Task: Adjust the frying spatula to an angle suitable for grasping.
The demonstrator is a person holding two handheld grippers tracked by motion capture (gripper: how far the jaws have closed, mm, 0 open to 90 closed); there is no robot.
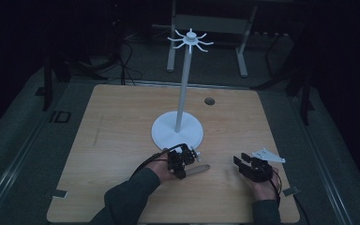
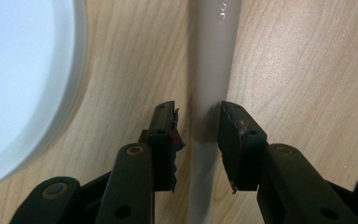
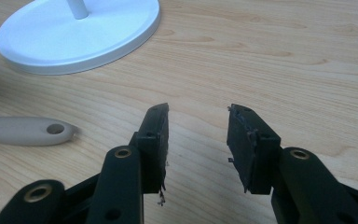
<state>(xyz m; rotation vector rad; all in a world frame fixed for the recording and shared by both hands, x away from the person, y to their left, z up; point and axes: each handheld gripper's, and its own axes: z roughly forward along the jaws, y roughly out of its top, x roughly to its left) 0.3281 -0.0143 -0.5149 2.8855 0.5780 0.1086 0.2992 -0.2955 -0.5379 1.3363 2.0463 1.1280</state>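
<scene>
Here the left gripper [image 2: 196,126] has its jaws down on either side of a pale handle [image 2: 212,70] that lies flat on the worktop [image 2: 303,70]. The handle runs lengthwise through the gap, straight along the line of the jaws. The right-hand pad in the left gripper view touches the handle's edge or is just at it; the other pad stands a sliver off, so the jaws are narrowed around it but not clamped. In the high view that gripper [image 1: 182,165] sits just in front of the stand's round white base [image 1: 177,132], and the handle [image 1: 198,169] pokes out to its right.

The right gripper [image 3: 197,140] has its jaws spread with only bare wood between them. From its camera the handle's end [image 3: 28,130], with a small hole in it, lies well off to the left, near the base [image 3: 74,37]. In the high view this gripper [image 1: 249,165] rests near the worktop's right front.
</scene>
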